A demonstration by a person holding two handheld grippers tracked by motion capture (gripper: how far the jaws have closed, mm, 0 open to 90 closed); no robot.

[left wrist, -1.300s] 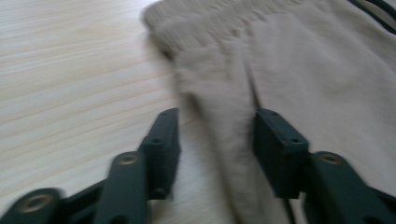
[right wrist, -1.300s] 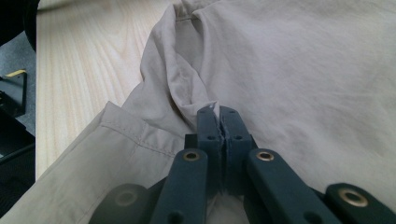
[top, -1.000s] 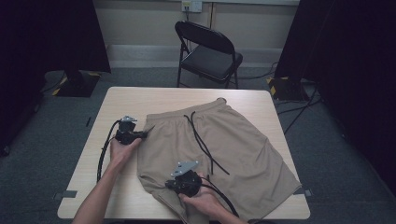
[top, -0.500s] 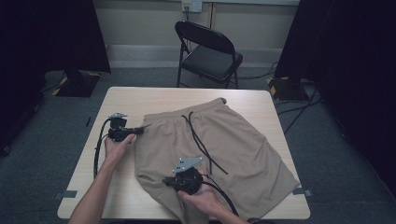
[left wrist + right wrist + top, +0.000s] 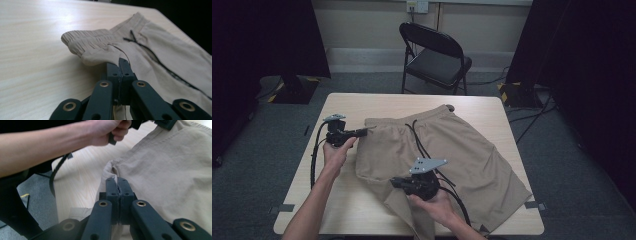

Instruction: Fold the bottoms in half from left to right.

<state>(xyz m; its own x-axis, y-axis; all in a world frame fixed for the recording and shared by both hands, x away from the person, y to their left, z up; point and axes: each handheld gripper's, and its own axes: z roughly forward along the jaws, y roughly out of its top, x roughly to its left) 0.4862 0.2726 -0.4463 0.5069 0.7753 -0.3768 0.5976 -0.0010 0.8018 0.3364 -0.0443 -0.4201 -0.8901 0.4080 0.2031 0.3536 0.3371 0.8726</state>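
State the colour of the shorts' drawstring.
Black: the drawstring runs across the tan shorts, clearest in the high view.

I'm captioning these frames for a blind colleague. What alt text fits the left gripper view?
The left gripper, jaws shut, pinches the khaki shorts near the gathered waistband, over a pale wooden table. A black drawstring runs across the cloth.

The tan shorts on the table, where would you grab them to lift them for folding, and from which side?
Grip the shorts along the left edge: the gathered waistband corner and lower down the leg edge, coming in level from the table's left. That edge lies free and bunches thick enough to pinch.
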